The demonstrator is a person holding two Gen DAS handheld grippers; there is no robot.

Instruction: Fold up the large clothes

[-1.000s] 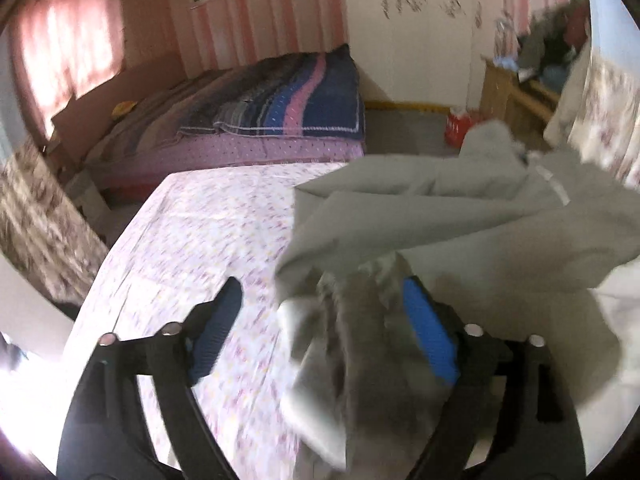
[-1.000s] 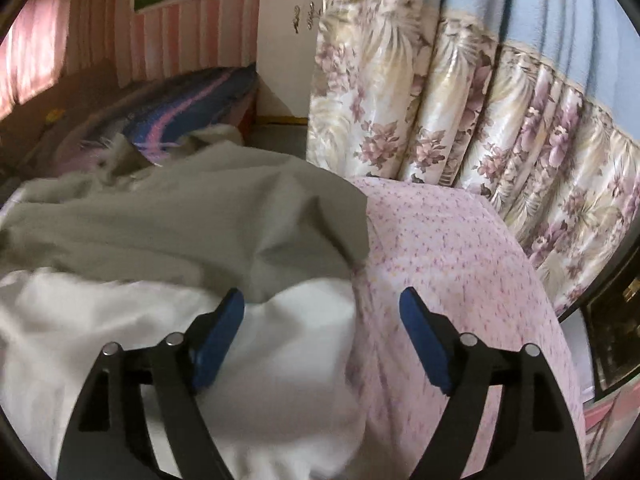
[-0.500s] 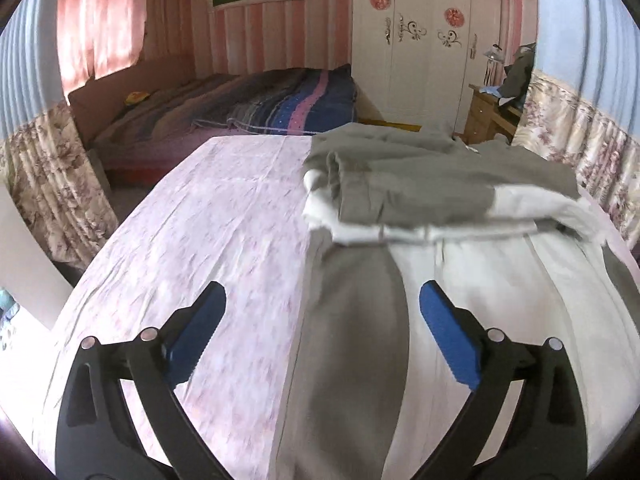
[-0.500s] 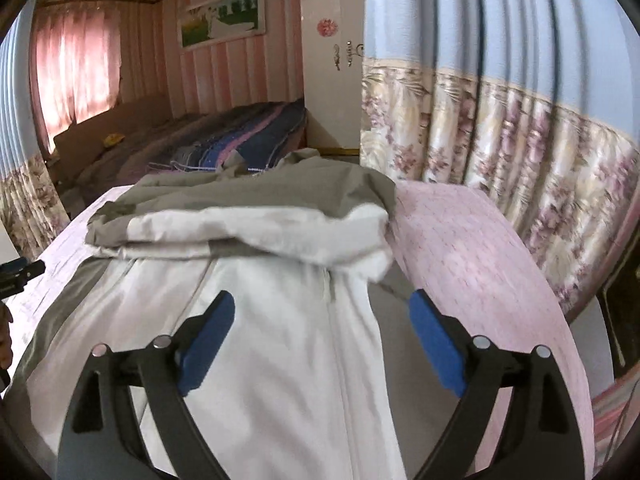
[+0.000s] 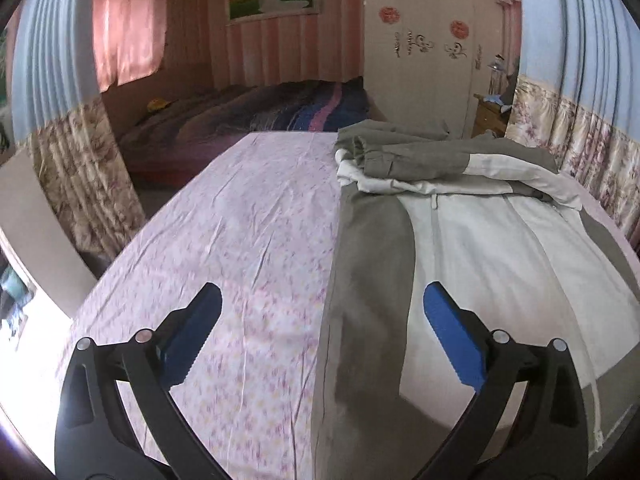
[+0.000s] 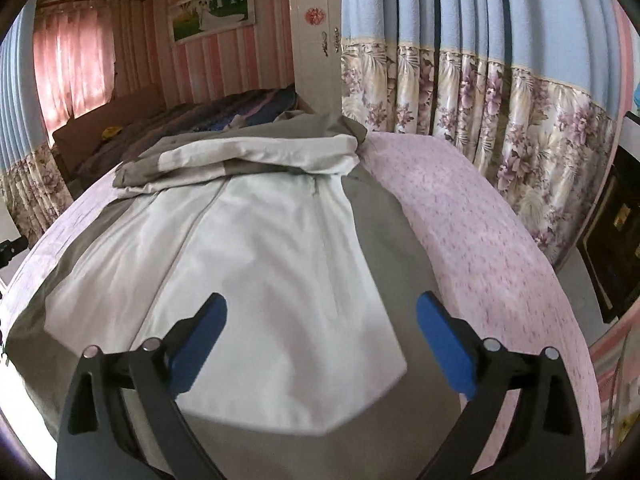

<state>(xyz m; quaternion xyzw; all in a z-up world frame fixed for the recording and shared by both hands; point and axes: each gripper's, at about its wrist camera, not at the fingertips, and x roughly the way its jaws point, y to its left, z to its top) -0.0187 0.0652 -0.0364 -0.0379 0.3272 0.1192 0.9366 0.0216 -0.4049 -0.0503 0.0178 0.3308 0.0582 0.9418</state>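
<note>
A large grey and white jacket [image 5: 472,240] lies flat on the pink flowered bedsheet [image 5: 248,216]. Its far end is folded back over itself into a thick band [image 5: 432,160]. In the right wrist view the jacket [image 6: 264,248] fills the middle, with the folded band [image 6: 248,152] at the far end. My left gripper [image 5: 320,328] is open and empty, above the jacket's left grey edge near its close end. My right gripper [image 6: 320,332] is open and empty, above the jacket's near right part.
A second bed with a dark striped blanket [image 5: 288,112] stands beyond. Flowered curtains [image 6: 500,128] hang along the right side and a white wardrobe [image 5: 428,40] stands at the back. The bedsheet's right edge [image 6: 552,304] drops off beside a dark cabinet [image 6: 616,248].
Both grippers have let go of the jacket's far end and pulled back toward its near end. The jacket's top now lies folded over its body.
</note>
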